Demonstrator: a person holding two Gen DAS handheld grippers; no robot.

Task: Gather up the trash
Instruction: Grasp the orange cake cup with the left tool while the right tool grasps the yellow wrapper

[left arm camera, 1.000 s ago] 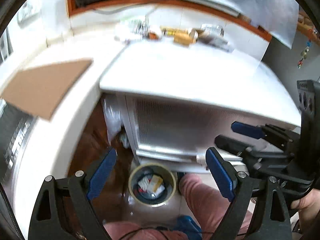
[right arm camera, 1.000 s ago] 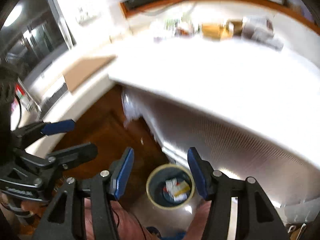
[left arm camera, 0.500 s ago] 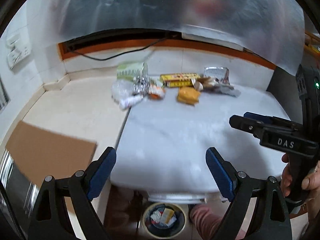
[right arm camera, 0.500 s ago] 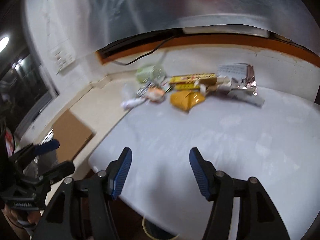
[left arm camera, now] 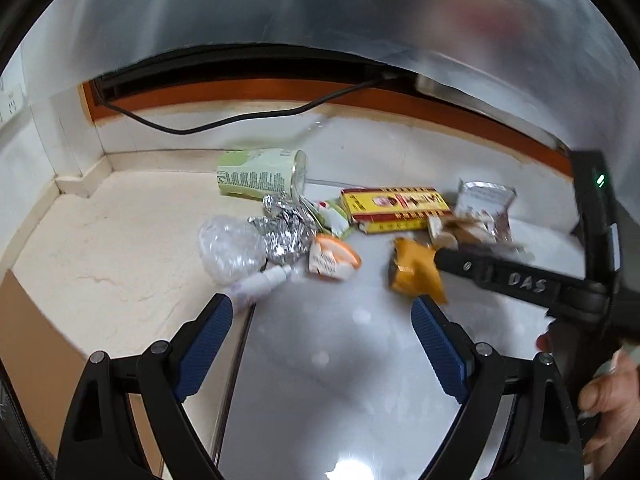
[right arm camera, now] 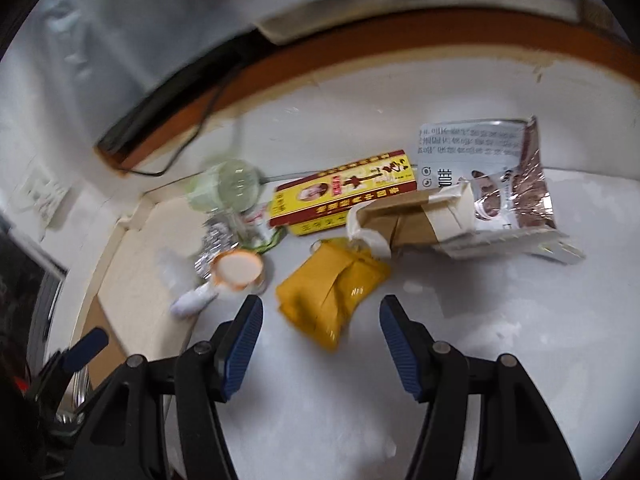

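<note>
A pile of trash lies at the back of the white tabletop (left arm camera: 340, 380). It holds a green cup on its side (left arm camera: 260, 176), crumpled foil (left arm camera: 284, 228), clear plastic wrap (left arm camera: 230, 248), a small white bottle (left arm camera: 260, 280), an orange-white pack (left arm camera: 332, 258), a red-yellow box (right arm camera: 344, 196), a taped brown package (right arm camera: 408, 220) and a silver pouch (right arm camera: 500, 168). My right gripper (right arm camera: 322, 308) is open just short of the yellow packet (right arm camera: 332, 288); the pads do not touch it. My left gripper (left arm camera: 322, 312) is open and empty, near the bottle and the pack.
A cream counter (left arm camera: 120, 260) adjoins the table on the left, with brown cardboard (left arm camera: 24, 340) on it. A black cable (left arm camera: 224, 120) hangs along the back wall. A hand (left arm camera: 608, 400) holds the right gripper at the right edge of the left wrist view.
Both grippers rose from over the floor bin and moved forward across the tabletop to the trash pile. The bin has left view. The right gripper's view has rolled.
</note>
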